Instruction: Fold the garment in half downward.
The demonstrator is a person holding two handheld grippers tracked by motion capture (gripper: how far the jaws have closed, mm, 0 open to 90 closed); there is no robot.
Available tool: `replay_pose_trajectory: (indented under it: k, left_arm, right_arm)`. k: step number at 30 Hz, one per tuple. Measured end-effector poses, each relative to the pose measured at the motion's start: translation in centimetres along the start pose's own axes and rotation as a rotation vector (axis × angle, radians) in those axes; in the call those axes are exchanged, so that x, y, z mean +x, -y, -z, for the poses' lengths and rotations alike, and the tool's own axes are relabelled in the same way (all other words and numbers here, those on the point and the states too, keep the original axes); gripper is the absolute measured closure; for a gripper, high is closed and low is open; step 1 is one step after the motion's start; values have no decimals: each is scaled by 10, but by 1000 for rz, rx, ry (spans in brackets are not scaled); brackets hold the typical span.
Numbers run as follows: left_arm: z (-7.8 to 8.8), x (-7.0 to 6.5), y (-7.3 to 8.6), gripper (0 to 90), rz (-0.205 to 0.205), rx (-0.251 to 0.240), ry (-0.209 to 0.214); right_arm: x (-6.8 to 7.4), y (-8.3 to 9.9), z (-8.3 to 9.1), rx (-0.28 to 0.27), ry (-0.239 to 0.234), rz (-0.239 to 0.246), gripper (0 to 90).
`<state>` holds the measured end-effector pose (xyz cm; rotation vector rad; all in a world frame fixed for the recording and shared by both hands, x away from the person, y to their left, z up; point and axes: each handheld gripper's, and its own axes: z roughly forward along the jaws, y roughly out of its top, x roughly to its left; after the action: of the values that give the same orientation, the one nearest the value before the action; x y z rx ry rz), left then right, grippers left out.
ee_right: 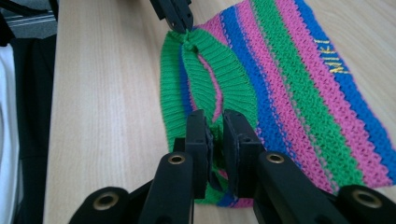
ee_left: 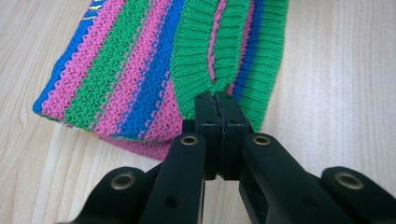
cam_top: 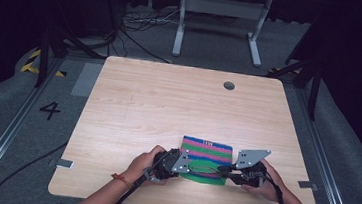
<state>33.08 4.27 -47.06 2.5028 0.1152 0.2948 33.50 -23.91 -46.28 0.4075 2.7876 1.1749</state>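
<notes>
Knit cloth (cam_top: 207, 160) striped green, pink, blue

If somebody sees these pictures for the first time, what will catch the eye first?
The bright knitted cloth, striped green, pink and blue, lies near the front edge of the pale wooden table. The left tongs pinch its green ribbed edge at one end, and the right tongs pinch the same edge at the other end. Small yellow letters sit on a blue stripe.

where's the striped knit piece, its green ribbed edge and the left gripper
striped knit piece (cam_top: 207, 155), high view, striped middle
green ribbed edge (ee_left: 191, 60), left gripper view, ribbed band
left gripper (ee_left: 217, 105), left gripper view, between its fingertips
</notes>
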Motion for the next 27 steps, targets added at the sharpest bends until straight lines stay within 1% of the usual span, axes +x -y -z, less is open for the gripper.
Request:
replay_pose_trajectory:
  k: [4,7,8,11,12,14,15,16,18,19,21,24,25,26,27]
  left_arm:
    - [6,-5,-1,892,2,-15,8]
    - [7,-11,-2,892,-22,4,22]
    - [7,-12,-2,892,-23,11,23]
    - [1,-15,2,891,-22,28,23]
    - [-2,-15,4,891,-9,27,36]
    - [-4,-15,6,890,-1,32,35]
    - [-6,-16,8,890,-2,25,39]
    - [-6,-15,9,889,12,11,44]
    - [-6,-15,10,888,21,4,47]
    - [-6,-14,11,887,25,0,51]
    - [-8,-13,13,887,52,-25,63]
    - [-9,-10,14,886,70,-28,60]
    - [-9,-8,14,886,74,-28,51]
    - [-10,-5,13,886,78,-21,49]
    - [-11,-2,14,886,87,-17,45]
  right_arm:
    - [6,4,1,23,-3,18,833]
    - [10,5,2,52,-1,33,845]
    - [11,7,1,56,-4,27,846]
    - [13,12,-2,68,-11,32,848]
    - [14,14,-4,72,-7,31,849]
    - [14,16,-6,80,-4,27,852]
    - [14,17,-7,79,-7,22,855]
    - [13,18,-9,80,-10,16,859]
    - [13,21,-10,82,-4,13,863]
    - [13,22,-11,79,-3,1,864]
    - [12,22,-12,76,6,1,865]
    - [9,21,-13,79,34,0,866]
    - [8,20,-14,80,37,-5,866]
    - [4,19,-16,78,47,-7,867]
    - [3,19,-16,79,55,-15,866]
